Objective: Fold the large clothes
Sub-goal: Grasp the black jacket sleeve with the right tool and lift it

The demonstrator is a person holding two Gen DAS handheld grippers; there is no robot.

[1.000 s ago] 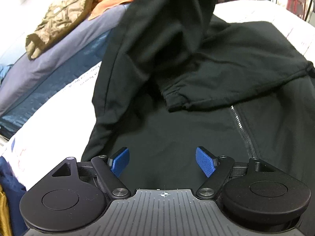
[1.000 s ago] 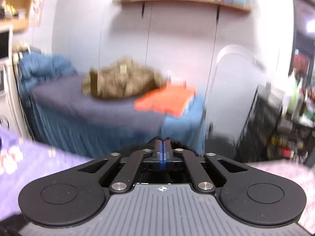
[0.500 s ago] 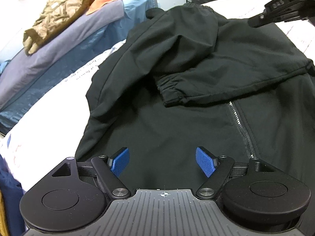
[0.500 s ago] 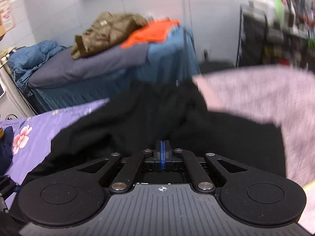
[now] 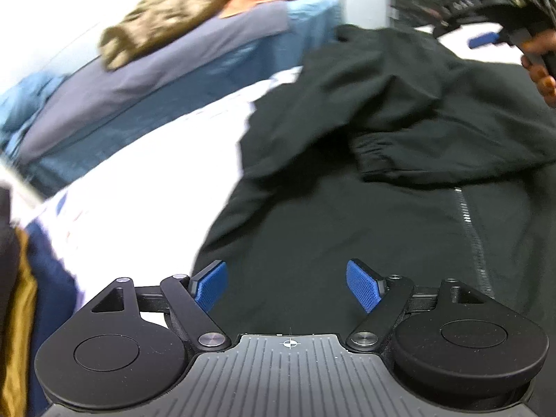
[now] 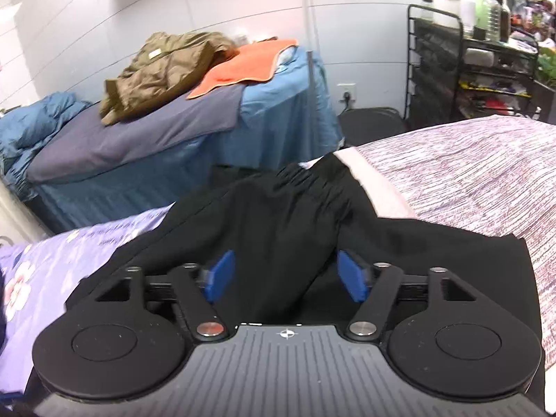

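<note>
A black zip-up jacket (image 5: pixel 347 243) lies spread on the bed, one sleeve folded across its chest with the elastic cuff (image 5: pixel 375 160) showing. My left gripper (image 5: pixel 286 288) hovers open over the jacket's lower front with nothing between its blue pads. In the right wrist view the other sleeve (image 6: pixel 285 215) runs away from me to its gathered cuff (image 6: pixel 305 177). My right gripper (image 6: pixel 285 279) sits over that sleeve. Its jaws are opening and the black cloth lies loose between the pads. The left wrist view shows the right gripper (image 5: pixel 493 36) at top right, held by a hand (image 5: pixel 542 69).
A second bed with blue sheets (image 6: pixel 278 114) stands behind, carrying an olive jacket (image 6: pixel 163 66) and an orange cloth (image 6: pixel 243 66). A black wire rack (image 6: pixel 462 69) with bottles is at the back right. A purple flowered sheet (image 6: pixel 52 260) and a grey patterned blanket (image 6: pixel 486 180) flank the jacket.
The right gripper came down with the raised sleeve, laid it across the jacket and went from shut to open. The left gripper shifted sideways and stayed open.
</note>
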